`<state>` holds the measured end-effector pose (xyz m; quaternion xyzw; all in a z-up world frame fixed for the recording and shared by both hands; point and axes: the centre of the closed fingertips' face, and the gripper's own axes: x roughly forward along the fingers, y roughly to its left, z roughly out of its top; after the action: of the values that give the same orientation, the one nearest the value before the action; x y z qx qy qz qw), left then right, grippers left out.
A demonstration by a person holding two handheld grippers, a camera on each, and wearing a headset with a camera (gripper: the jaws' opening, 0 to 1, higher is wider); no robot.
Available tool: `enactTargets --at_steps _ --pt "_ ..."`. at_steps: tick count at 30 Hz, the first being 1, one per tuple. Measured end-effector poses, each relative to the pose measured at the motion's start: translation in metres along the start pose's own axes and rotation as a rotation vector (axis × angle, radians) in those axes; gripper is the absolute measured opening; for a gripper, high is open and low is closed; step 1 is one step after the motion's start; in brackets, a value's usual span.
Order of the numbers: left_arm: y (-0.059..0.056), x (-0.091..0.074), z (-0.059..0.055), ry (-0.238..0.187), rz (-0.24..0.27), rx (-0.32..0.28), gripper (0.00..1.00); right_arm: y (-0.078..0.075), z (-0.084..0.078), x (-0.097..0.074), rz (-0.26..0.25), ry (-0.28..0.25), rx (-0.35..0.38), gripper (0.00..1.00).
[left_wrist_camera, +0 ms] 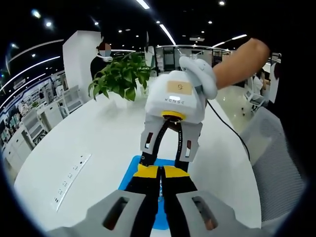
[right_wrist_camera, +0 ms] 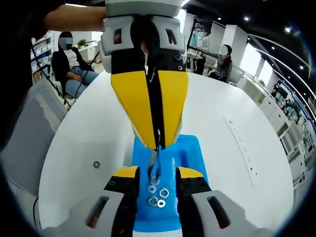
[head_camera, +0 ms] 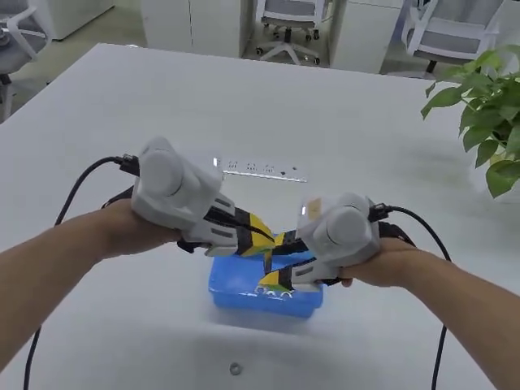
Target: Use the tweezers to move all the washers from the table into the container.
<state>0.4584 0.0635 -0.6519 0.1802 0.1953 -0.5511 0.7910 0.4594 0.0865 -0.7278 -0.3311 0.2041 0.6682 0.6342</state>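
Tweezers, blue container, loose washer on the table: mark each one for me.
Tweezers (right_wrist_camera: 157, 155): right gripper view, on the thin metal legs above the tip.
Blue container (right_wrist_camera: 190, 148): right gripper view, on bare floor near its far right corner.
Loose washer (right_wrist_camera: 96, 164): right gripper view, on the ring itself.

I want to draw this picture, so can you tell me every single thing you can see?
table: one, white, under everything
container: one, blue, on the table below the gripper tips
washers in the container: at least four, silver
washer on the table: one, silver, apart from the container
tweezers: one pair, silver, tips down over the container
power strip: one, white, beyond the container
plant: one, green, at the table's edge
chairs: several, white and grey, behind the table
left gripper: grey, yellow jaws, shut on the tweezers
right gripper: grey, yellow jaws, open
hands: two, one holding each gripper
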Motion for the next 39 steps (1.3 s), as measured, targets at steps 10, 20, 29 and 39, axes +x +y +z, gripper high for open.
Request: enactTargets --at_steps 10,20,29,39 --pt "-0.009 -0.007 0.011 -0.001 -0.012 0.01 0.03 0.007 0.001 -0.018 -0.038 -0.027 0.061 0.37" --pt "-0.024 -0.016 0.015 0.012 -0.024 0.013 0.03 0.014 -0.003 -0.038 -0.087 -0.044 0.11 0.45" --pt "-0.034 -0.023 0.015 0.015 -0.03 0.016 0.03 0.021 -0.008 -0.053 -0.143 -0.074 0.175 0.54" --pt "-0.05 -0.027 0.011 0.026 -0.05 0.024 0.03 0.039 -0.016 -0.063 -0.171 -0.095 0.224 0.68"
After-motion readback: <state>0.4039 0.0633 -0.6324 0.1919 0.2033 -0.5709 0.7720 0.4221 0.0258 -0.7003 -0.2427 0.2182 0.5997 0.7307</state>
